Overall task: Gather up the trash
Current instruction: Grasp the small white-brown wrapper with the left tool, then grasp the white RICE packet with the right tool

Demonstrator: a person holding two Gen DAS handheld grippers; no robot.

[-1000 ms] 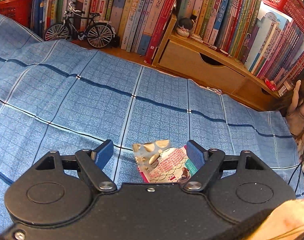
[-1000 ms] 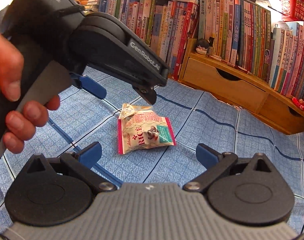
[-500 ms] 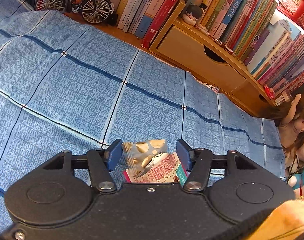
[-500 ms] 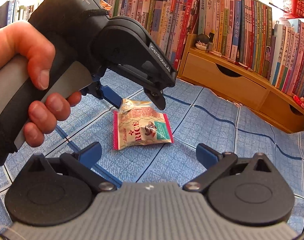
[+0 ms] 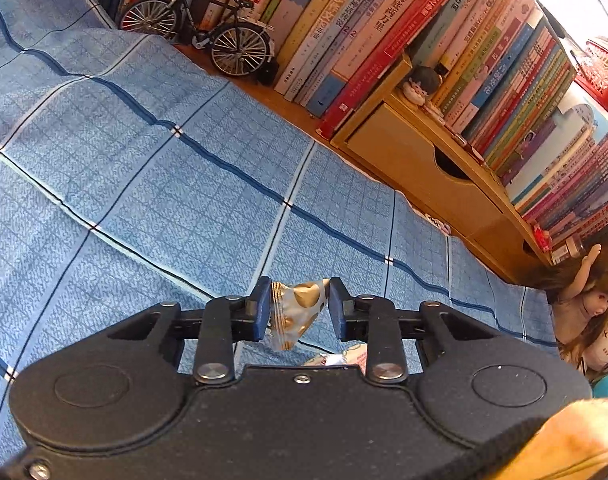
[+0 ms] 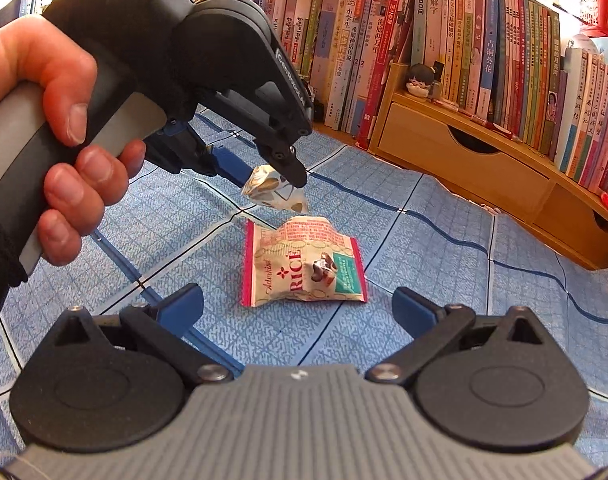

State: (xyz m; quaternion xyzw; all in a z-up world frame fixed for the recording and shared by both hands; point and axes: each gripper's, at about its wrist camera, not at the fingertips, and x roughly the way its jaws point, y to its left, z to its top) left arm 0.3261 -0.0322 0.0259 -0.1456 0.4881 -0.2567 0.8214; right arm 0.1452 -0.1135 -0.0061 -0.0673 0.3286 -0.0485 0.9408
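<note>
A small silver wrapper with gold spots [image 5: 298, 308] sits between the blue pads of my left gripper [image 5: 298, 306]. Its jaws are closing and the pads press on both sides of it. In the right wrist view the same wrapper [image 6: 274, 194] hangs just above the blue checked cloth [image 6: 423, 248], pinched by the left gripper [image 6: 266, 174], which a hand [image 6: 64, 120] holds. A pink and white rice snack packet [image 6: 300, 268] lies flat on the cloth below it; only its edge [image 5: 343, 356] shows in the left wrist view. My right gripper [image 6: 300, 306] is open, just short of the packet.
Rows of upright books [image 6: 463, 40] line the back above a wooden drawer unit [image 6: 463, 156]. A model bicycle [image 5: 200, 28] stands at the cloth's far edge. A doll [image 5: 583, 300] and soft toys lie at the right, and a red basket [image 6: 599, 4] sits on top of the books.
The left gripper's jaws have narrowed onto the small spotted wrapper and lifted it off the rice packet, rolling as it went. The right gripper has stayed still and open.
</note>
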